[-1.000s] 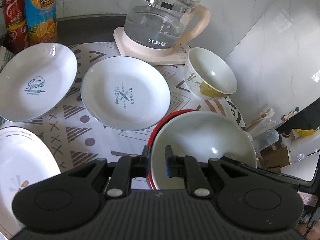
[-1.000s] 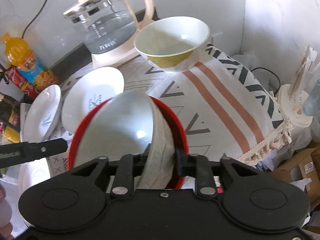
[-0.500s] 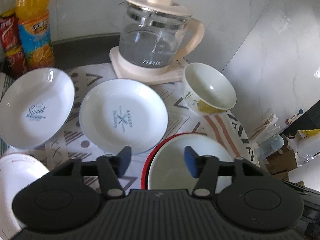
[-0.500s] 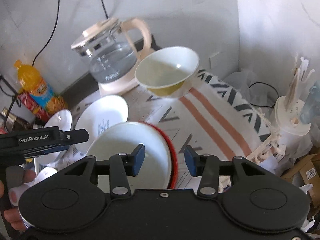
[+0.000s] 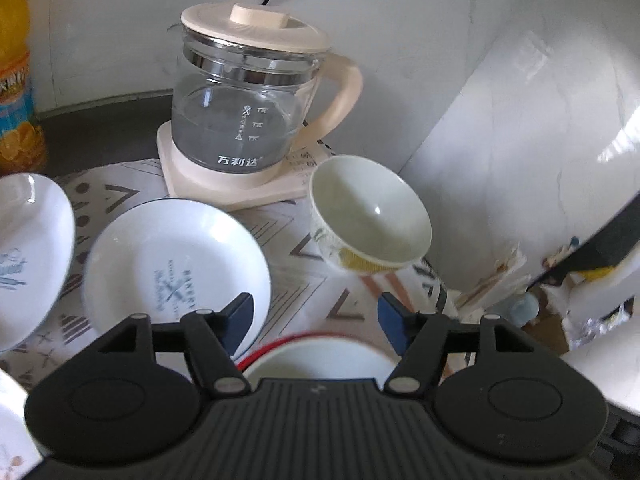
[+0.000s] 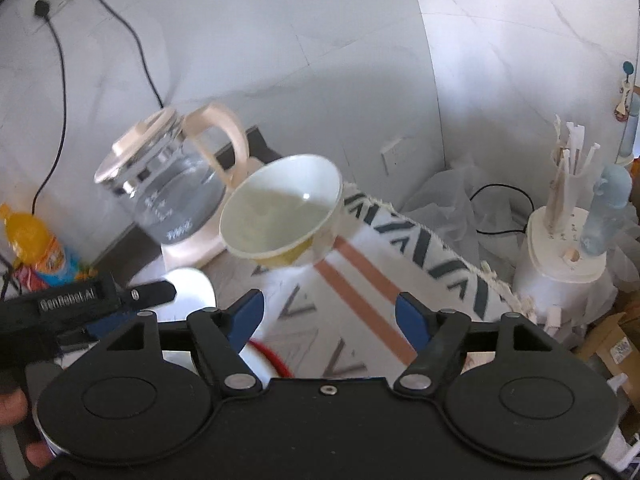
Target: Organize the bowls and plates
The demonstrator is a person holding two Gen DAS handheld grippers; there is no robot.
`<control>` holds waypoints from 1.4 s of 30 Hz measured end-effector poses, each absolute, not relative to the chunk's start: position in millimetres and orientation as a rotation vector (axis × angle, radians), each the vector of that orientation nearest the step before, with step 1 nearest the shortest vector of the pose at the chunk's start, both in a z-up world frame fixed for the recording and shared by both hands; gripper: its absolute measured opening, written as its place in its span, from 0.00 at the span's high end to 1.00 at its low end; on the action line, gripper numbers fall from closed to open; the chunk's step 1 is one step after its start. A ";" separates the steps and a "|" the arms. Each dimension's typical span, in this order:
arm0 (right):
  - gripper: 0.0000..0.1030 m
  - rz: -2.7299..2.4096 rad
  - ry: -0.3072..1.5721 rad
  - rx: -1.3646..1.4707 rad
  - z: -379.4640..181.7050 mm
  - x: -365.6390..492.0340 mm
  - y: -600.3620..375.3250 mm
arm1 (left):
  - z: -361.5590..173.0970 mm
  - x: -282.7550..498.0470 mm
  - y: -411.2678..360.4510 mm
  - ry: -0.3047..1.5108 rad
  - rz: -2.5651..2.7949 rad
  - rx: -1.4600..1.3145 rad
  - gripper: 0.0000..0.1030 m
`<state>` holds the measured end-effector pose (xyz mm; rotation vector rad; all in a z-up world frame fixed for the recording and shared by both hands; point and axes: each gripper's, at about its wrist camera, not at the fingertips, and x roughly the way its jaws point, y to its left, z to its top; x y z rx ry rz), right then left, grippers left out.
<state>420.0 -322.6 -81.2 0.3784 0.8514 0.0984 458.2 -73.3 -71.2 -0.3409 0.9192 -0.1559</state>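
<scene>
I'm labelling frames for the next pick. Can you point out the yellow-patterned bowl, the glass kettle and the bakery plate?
yellow-patterned bowl (image 5: 370, 212): left wrist view, inner wall.
glass kettle (image 5: 240, 120): left wrist view, glass body.
bakery plate (image 5: 176, 264): left wrist view, centre near print.

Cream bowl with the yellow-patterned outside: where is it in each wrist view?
Left wrist: the cream bowl with the yellow-patterned outside sits right of centre, on the patterned cloth, right of the white plate with blue print.
Right wrist: the same bowl sits just left of centre, above the open fingers.
Shared landmark: the glass kettle with the beige lid and handle, directly behind-left of the bowl in both.
</scene>
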 end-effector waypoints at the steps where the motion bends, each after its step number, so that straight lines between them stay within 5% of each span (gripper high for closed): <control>1: 0.30 0.101 0.844 0.390 -82.6 425.6 -323.4 | -73.3 463.7 -74.0 0.922 -0.157 -0.345 0.35; 17: 0.31 0.066 0.890 0.440 -114.7 498.4 -316.1 | -97.9 526.3 -81.5 0.935 -0.167 -0.328 0.36; 26: 0.45 0.046 0.947 0.487 -140.7 526.7 -318.0 | -113.4 551.1 -94.6 0.968 -0.168 -0.355 0.40; 33: 0.53 0.039 0.986 0.532 -157.4 539.5 -319.0 | -135.7 572.0 -105.5 1.039 -0.137 -0.353 0.57; 39: 0.75 0.062 1.029 0.503 -161.1 553.8 -305.4 | -149.9 582.1 -109.9 1.057 -0.141 -0.366 0.71; 42: 0.77 0.066 1.054 0.472 -161.8 557.4 -301.0 | -153.6 586.7 -111.8 1.061 -0.136 -0.367 0.78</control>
